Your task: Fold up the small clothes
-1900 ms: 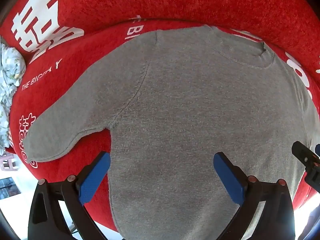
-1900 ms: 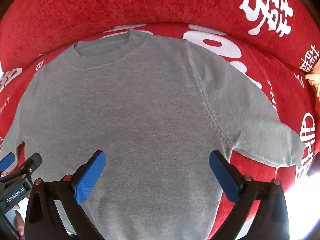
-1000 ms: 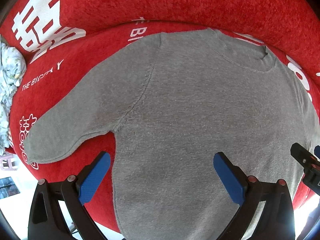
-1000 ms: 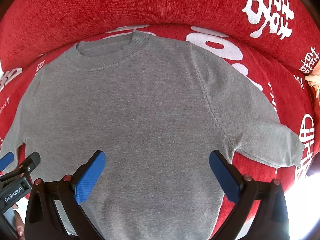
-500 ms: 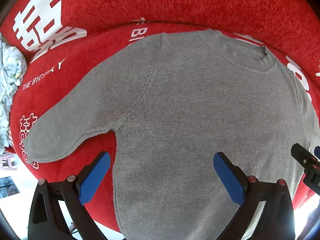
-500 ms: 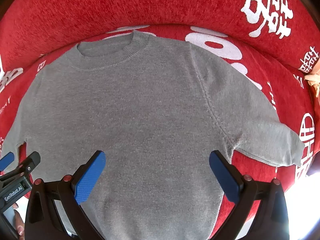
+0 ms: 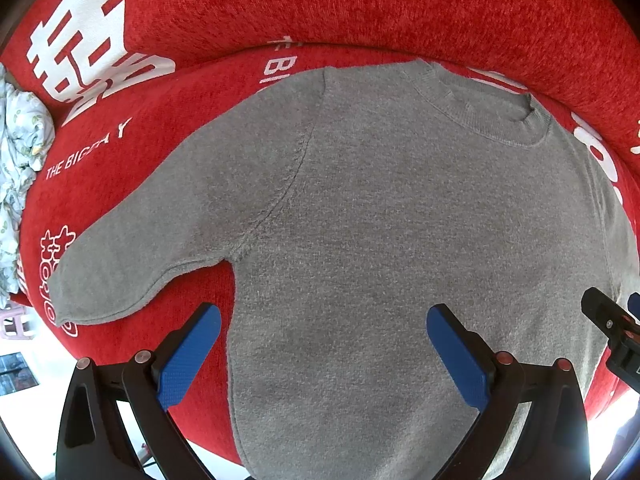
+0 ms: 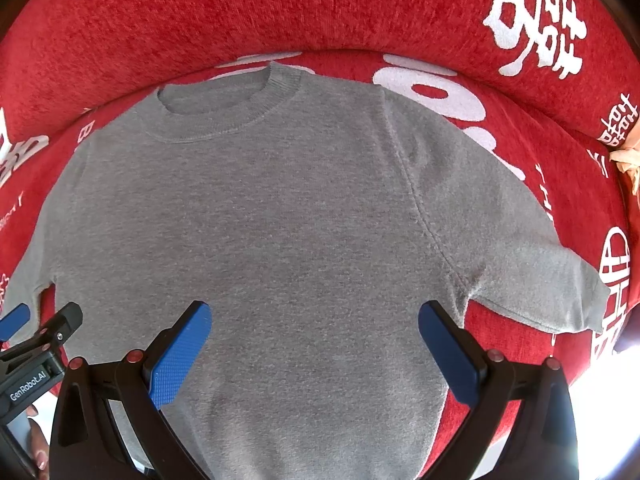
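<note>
I see a grey sweater (image 7: 380,240) spread flat, front up, on a red sofa cover (image 7: 360,8) printed with white characters and lettering; its collar (image 8: 228,108) lies toward the back cushion and its hem runs out of view toward me. From the left wrist camera, the left gripper (image 7: 320,344) hovers over the lower left part of the sweater's body with its jaws wide and nothing between them; one blue pad (image 7: 188,356) hangs above bare red cover just beside the sweater's side edge, the other above the grey knit. The sweater's left sleeve (image 7: 132,264) stretches out flat toward the cover's edge, its cuff over a small white print; a crumpled pale patterned cloth (image 7: 20,168) sits well apart at the far left of that view. From the right wrist camera, the right gripper (image 8: 316,344) hovers over the lower middle of the sweater, jaws likewise wide and holding nothing; both of its pads sit above grey fabric, whether touching it I cannot tell. The right sleeve (image 8: 540,280) lies flat, angled out toward the cover's right edge. Each gripper shows at the edge of the other's view; a fingertip of the person's hand (image 8: 38,448) shows at the lower left corner of the right view.
</note>
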Tool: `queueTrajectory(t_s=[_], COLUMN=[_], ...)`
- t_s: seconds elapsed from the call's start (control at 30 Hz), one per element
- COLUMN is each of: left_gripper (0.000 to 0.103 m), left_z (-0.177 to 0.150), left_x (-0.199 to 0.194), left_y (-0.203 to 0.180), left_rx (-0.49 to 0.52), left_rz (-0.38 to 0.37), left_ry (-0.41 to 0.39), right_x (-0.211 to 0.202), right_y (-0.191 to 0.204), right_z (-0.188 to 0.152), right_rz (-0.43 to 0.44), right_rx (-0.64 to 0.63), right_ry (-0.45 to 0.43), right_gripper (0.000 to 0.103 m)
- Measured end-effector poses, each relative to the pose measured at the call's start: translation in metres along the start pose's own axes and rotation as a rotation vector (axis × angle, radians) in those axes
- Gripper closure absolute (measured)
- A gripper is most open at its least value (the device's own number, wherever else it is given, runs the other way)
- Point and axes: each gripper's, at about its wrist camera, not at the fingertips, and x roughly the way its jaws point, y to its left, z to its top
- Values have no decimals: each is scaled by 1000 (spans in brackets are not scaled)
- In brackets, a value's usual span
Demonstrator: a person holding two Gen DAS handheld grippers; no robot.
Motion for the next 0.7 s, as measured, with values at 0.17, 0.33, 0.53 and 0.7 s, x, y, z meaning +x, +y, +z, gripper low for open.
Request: queueTrajectory(t_s=[0.17, 0.33, 0.53, 0.7], left_gripper=[0, 0, 0, 0], left_z=[0, -1, -1, -2], left_x=[0, -2, -2, -2], left_y=[0, 1, 1, 1], left_rx=[0, -3, -4, -3], left_rz=[1, -2, -2, -2], left_ry=[-1, -2, -1, -1], right_x=[-1, 0, 0, 0], right_y=[1, 2, 2, 3], right_z=[0, 0, 0, 0], right_rz=[2, -5, -5, 2], right_rx=[1, 0, 0, 3], right_ry=[-1, 9, 10, 10], right_gripper=[0, 0, 0, 0])
